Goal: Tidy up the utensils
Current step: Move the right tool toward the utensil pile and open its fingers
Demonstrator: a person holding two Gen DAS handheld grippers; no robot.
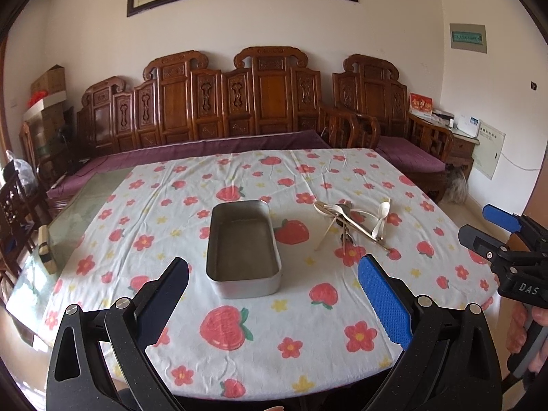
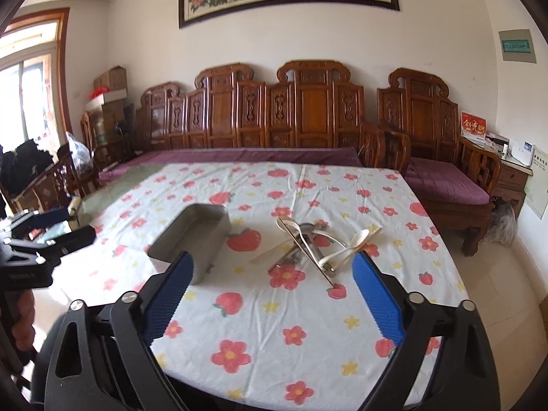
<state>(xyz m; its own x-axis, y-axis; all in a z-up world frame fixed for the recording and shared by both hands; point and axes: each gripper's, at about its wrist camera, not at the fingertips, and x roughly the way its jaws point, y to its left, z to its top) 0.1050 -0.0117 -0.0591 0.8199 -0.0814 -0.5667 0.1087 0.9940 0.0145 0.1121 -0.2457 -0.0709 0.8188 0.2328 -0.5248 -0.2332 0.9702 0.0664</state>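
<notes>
utensils piled, tin waiting, both grippers on approach

left wrist view: the left gripper hangs over the near edge of the bench, its jaws spread wide with nothing between them; straight ahead of it sits the metal tin, a shallow rectangular box with rounded corners, bare inside, lying lengthwise away from the camera; to the right of the tin, apart from it, lies the utensil pile, a tangle of pale spoons, a fork and thin chopsticks crossing one another on the strawberry cloth; the right gripper shows at the right edge, clear of the cloth, a hand below it on its grip.

right wrist view: the right gripper is released too, jaws wide and empty, pointing down toward the utensil pile, which lies just beyond its fingertips and a little to the right of centre; the metal tin is to the left, its near corner partly hidden behind the left blue pad; the left gripper is at the far left edge.

judgement: this looks like the opening step, reaching for the first utensil; nothing is in the tin yet; the next move calls for the right gripper to single out one piece on top of the tangle, likely a spoon handle or the long chopstick, and close low on it without dragging the rest; the left may need to steady the tin.
</notes>
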